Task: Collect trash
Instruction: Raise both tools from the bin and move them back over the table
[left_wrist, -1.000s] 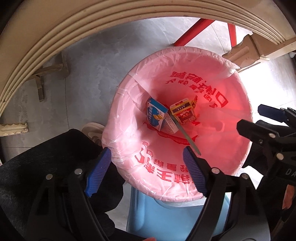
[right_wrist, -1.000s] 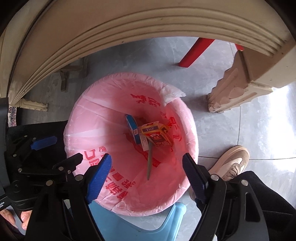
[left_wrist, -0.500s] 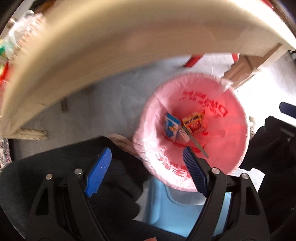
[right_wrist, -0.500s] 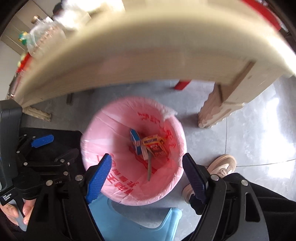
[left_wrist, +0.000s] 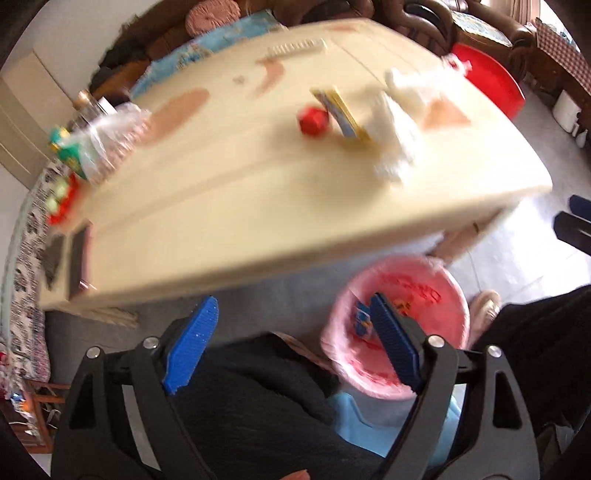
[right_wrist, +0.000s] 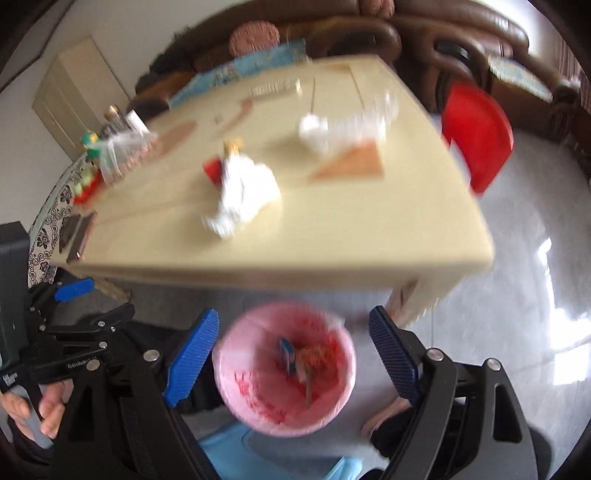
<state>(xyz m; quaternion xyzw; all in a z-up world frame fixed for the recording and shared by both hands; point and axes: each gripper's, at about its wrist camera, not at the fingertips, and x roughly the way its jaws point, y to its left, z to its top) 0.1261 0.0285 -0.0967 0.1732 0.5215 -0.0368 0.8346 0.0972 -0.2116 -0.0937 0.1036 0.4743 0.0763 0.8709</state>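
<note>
A bin with a pink bag stands on the floor under the table's near edge. Inside it lie a blue carton, an orange box and a thin stick. On the cream table lie a crumpled white tissue, a small red piece, a yellow-blue packet and a second white wad. My left gripper and right gripper hang high over the bin, jaws opening, nothing between them.
A red chair stands at the table's far right. Bottles and a clear plastic bag crowd the table's left end, with a dark flat object near that edge. A light blue stool carries the bin. A shoe rests beside it.
Both grippers have risen away from the bin and tilted up. The bin looks smaller, and the tabletop with its litter has come into view. Both jaws stand slightly wider.
</note>
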